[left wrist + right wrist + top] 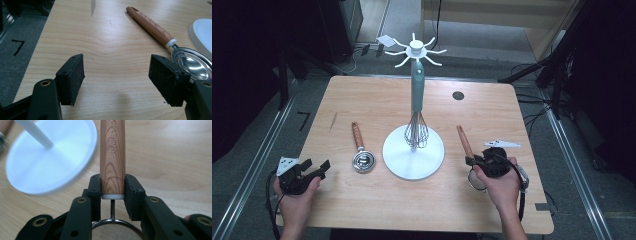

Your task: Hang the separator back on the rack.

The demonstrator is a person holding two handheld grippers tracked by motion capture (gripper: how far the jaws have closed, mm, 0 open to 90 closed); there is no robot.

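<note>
On the table's right side, strainer (pixel 112 157): wooden handle clamped at its lower end, mesh bowl below the jaws, nearest the hand.
Right gripper (pixel 112 191): closed on the strainer's handle, pads pressing both sides; just closed tighter.
Left gripper (pixel 117 75): jaws wide apart, nothing between them, low over bare wood near the table's (pixel 362 95) left edge.
Scoop (pixel 361 150): flat on the table, between left gripper and stand.
Stand (pixel 413 150): white round base at centre, whisk (pixel 416 107) hanging from its top hooks.
</note>
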